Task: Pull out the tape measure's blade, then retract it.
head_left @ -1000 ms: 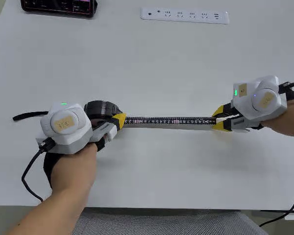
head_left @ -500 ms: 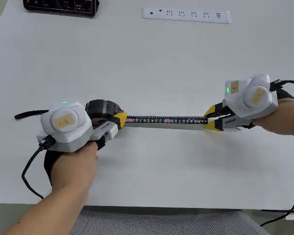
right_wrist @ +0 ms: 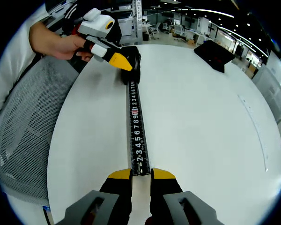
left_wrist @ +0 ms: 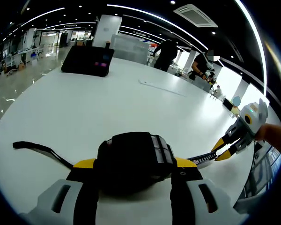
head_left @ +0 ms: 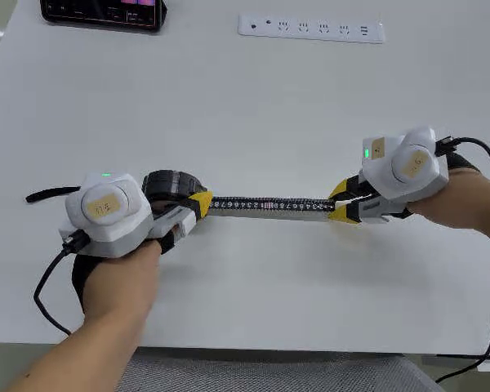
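Now the blade (head_left: 269, 203) lies stretched across the middle of the head view, shorter than a second ago. The right gripper (head_left: 341, 204), closed on the blade's tip, has come leftward toward the tape measure's case (head_left: 170, 184). That case sits left of centre on the white table (head_left: 253, 106), clamped in the jaws of the left gripper (head_left: 194, 204). Judging from this, the pull-out is done and retraction is under way. A power strip (head_left: 310, 27) lies along the top edge.
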